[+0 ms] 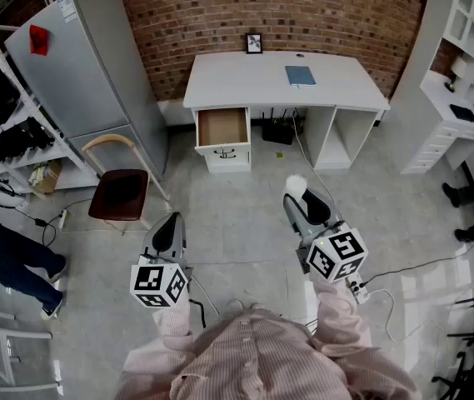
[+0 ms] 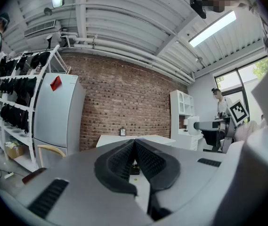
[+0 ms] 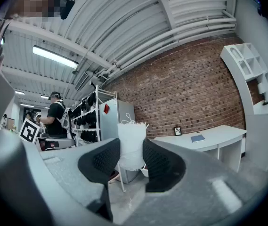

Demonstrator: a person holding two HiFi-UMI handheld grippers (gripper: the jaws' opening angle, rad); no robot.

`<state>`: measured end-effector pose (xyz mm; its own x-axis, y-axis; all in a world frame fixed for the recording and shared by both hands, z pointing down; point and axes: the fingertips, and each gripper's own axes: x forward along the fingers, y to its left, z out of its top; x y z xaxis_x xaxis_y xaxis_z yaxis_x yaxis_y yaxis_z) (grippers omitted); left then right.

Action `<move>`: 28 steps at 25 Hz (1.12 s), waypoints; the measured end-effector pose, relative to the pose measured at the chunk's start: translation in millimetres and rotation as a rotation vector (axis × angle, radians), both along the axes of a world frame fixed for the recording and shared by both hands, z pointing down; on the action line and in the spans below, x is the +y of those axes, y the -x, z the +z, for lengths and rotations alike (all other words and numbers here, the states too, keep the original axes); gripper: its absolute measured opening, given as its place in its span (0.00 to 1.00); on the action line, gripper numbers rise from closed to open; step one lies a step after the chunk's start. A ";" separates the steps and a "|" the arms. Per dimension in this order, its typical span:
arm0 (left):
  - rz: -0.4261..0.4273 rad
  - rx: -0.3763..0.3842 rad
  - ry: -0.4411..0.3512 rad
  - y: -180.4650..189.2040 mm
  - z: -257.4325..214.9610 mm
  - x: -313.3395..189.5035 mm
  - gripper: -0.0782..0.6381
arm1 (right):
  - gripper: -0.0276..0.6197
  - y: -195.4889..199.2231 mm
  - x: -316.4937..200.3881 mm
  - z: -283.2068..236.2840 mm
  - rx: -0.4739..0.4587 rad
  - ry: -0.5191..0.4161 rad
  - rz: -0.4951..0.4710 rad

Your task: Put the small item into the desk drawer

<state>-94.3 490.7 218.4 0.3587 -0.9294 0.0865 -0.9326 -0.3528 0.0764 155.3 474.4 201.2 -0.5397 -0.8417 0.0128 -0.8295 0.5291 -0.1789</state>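
Tongs count: two, the left tongs point(image 1: 171, 223) point(image 2: 134, 144) and the right tongs point(image 1: 301, 200) point(image 3: 131, 155).
Left tongs: the jaws are pressed together, with nothing between them.
Right tongs: the jaws stand wide and clamp the small white item point(image 1: 296, 182) point(image 3: 132, 145) from both sides.
Item count: one.
Item place: in the air above the floor point(image 1: 245, 223), well apart from the front edge of the counter point(image 1: 245, 77).
Item axis: in the right gripper view its long axis is upright, across the pads, and the end with loose threads points up.
Drawer count: one drawer point(image 1: 222, 128), pulled out at the left front of the counter.
On the counter: one blue notebook point(image 1: 301, 75) near the back right, one picture frame point(image 1: 254, 43) at the back edge.
Beside the counter: one refrigerator point(image 1: 95, 73), one chair point(image 1: 120, 192).
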 end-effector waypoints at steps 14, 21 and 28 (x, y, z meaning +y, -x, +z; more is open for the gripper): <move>-0.023 0.031 0.025 -10.3 12.5 19.9 0.11 | 0.29 -20.2 7.5 10.4 -0.022 0.002 0.019; -0.054 0.048 0.034 2.7 20.9 -2.5 0.11 | 0.29 -12.2 -19.9 14.9 -0.021 0.004 0.010; -0.060 0.064 0.044 22.1 30.4 -67.9 0.11 | 0.29 5.7 -82.2 23.9 -0.025 0.015 -0.003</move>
